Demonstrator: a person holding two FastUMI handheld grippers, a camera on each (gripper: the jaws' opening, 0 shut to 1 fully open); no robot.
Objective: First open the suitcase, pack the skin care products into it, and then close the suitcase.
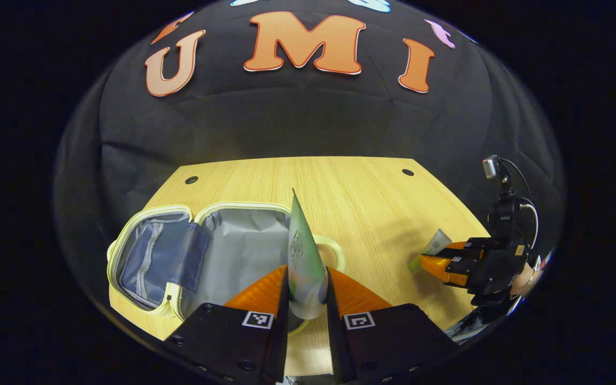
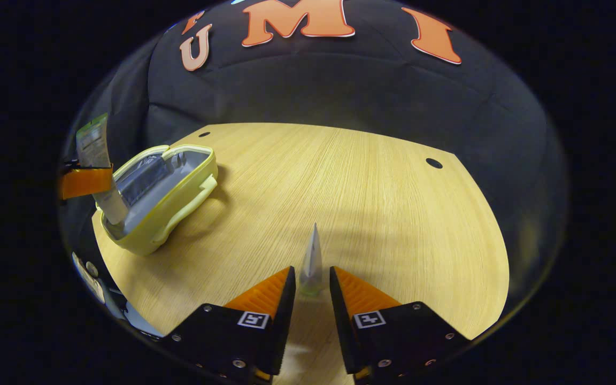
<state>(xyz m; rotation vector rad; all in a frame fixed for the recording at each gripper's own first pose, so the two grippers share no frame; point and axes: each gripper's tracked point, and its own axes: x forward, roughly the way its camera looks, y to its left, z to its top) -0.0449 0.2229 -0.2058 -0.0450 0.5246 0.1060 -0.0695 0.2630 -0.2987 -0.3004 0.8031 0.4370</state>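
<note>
The pale yellow suitcase (image 1: 142, 256) lies open on the wooden table (image 1: 361, 198), showing grey lining and a blue mesh pocket. My left gripper (image 1: 308, 278) is shut on a green and white tube (image 1: 302, 251) held upright over the suitcase's right half. In the right gripper view the same tube (image 2: 93, 143) hangs cap down above the open suitcase (image 2: 179, 198). My right gripper (image 2: 312, 280) is open, its fingers on either side of a small grey tube (image 2: 313, 256) on the table, with a thin gap each side. The left gripper view shows that gripper (image 1: 436, 262) and small tube (image 1: 437, 241) at far right.
Two dark round holes (image 1: 407, 172) mark the table's far corners. A person's hand (image 1: 527, 275) holds the right gripper at the table's right edge. Bare wood stretches between the suitcase and the small tube.
</note>
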